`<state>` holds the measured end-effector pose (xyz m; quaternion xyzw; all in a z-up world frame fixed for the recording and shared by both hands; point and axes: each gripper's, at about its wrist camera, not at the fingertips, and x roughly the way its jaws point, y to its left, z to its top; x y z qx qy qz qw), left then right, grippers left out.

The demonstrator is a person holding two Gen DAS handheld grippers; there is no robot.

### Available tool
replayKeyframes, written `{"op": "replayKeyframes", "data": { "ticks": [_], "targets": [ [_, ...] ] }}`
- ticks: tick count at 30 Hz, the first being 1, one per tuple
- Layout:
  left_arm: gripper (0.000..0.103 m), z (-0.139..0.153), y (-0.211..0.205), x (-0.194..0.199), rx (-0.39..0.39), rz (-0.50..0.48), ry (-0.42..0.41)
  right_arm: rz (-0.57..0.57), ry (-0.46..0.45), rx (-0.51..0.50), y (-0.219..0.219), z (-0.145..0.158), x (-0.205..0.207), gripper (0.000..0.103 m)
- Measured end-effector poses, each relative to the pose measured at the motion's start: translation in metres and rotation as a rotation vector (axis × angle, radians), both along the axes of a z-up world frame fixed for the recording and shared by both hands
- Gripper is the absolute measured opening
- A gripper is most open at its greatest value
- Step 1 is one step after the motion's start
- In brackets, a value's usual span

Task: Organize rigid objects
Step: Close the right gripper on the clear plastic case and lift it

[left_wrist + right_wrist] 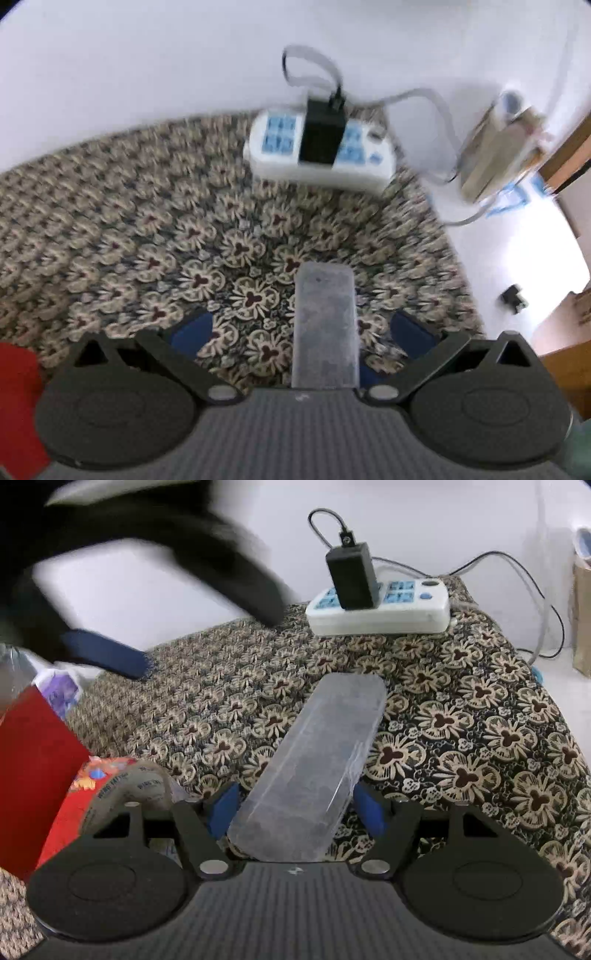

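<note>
**Clear case between both sets of fingers, sorting barely begun**

The right gripper [295, 808] has its blue fingers [223, 808] spread just wider than the clear plastic case [314, 760], one pad on each side of its near end; whether they touch it cannot be told. The case lies flat on the patterned cloth [461, 738], its far end angled right toward the white power strip [380, 609] with its black adapter [352, 576].

In the left wrist view, the left gripper [303, 332] has its fingers [192, 328] wide apart. The case [323, 325] sits between them, nearer the right pad, with clear room on the left.

As a judgement, the task is at an early stage: the case is not lifted, and a red box [33, 775] and tape roll [125, 786] at near left wait unsorted.
</note>
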<state>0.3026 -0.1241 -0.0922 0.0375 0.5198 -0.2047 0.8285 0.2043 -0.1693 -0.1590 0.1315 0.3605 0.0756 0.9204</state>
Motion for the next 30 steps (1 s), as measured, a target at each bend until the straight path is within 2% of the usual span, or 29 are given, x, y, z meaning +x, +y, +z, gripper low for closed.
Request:
{"op": "replayKeyframes", "data": {
  "ticks": [2,3,5,7,10,11,12,16,17,18,20,23,26,28,29,30],
  "targets": [
    [0.098,-0.018,-0.009,0.011,0.017,-0.006,0.056,0.027,-0.013,-0.043,0.004,-0.001,-0.003,0.055],
    [0.093,-0.025,-0.013,0.013,0.031,-0.007,0.069,0.036,-0.018,-0.052,0.004,-0.001,-0.007,0.055],
    [0.090,-0.037,-0.019,0.013,0.076,-0.014,0.084,0.063,-0.023,-0.076,0.003,-0.001,-0.011,0.055],
    [0.089,-0.046,-0.023,0.012,0.099,-0.018,0.095,0.091,-0.034,-0.129,0.005,-0.001,-0.017,0.049],
    [0.076,-0.046,-0.022,0.008,0.056,-0.028,0.115,0.112,-0.044,-0.178,0.007,-0.003,-0.024,0.043],
    [0.064,-0.044,-0.021,0.006,0.039,-0.034,0.118,0.110,-0.042,-0.170,0.006,-0.002,-0.025,0.042],
    [0.057,-0.042,-0.020,0.002,0.021,-0.039,0.126,0.107,-0.041,-0.162,0.004,-0.002,-0.026,0.042],
    [0.054,-0.038,-0.017,-0.020,-0.008,-0.051,0.127,0.090,-0.038,-0.112,-0.003,0.002,-0.041,0.041],
    [0.047,-0.038,-0.016,-0.024,-0.022,-0.051,0.133,0.086,-0.036,-0.105,-0.005,0.002,-0.046,0.041],
    [0.035,-0.036,-0.013,-0.031,-0.039,-0.049,0.136,0.085,-0.028,-0.099,-0.006,0.003,-0.051,0.041],
    [0.023,-0.028,-0.009,-0.048,-0.070,-0.052,0.138,0.078,-0.022,-0.095,-0.010,0.008,-0.066,0.041],
    [0.013,-0.028,-0.004,-0.076,-0.099,-0.067,0.164,0.063,-0.032,-0.084,-0.021,0.016,-0.098,0.041],
    [0.013,-0.030,0.001,-0.109,-0.149,-0.091,0.185,0.065,-0.016,-0.089,-0.027,0.022,-0.133,0.041],
    [0.022,-0.034,0.006,-0.130,-0.187,-0.096,0.209,0.073,-0.004,-0.103,-0.028,0.022,-0.155,0.041],
    [0.042,-0.039,0.006,-0.137,-0.192,-0.091,0.222,0.080,0.001,-0.114,-0.027,0.022,-0.166,0.041],
    [0.071,-0.043,0.007,-0.146,-0.194,-0.077,0.229,0.089,0.006,-0.118,-0.028,0.021,-0.175,0.041]
  ]
}}
